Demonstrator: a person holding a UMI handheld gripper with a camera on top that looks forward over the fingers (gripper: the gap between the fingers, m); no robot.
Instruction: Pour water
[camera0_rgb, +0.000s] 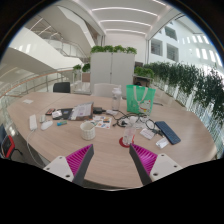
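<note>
My gripper (112, 150) hangs over the near part of a round wooden table (110, 165). Its two fingers, with magenta pads (80, 160), stand wide apart and hold nothing; only bare tabletop lies between them. Just beyond the left finger stands a white cup (88, 129). A small white cup on something red (125, 140) sits just beyond the right fingertip. Farther back, near the table's middle, a clear bottle-like thing (117, 98) stands upright; it is too small to make out whether it holds water.
Clutter covers the far half of the table: a green bag (140, 99), papers and a laptop (80, 110), glasses (150, 131), a dark flat case (167, 132), a small white bottle (33, 122). A chair (62, 88) and planters stand behind.
</note>
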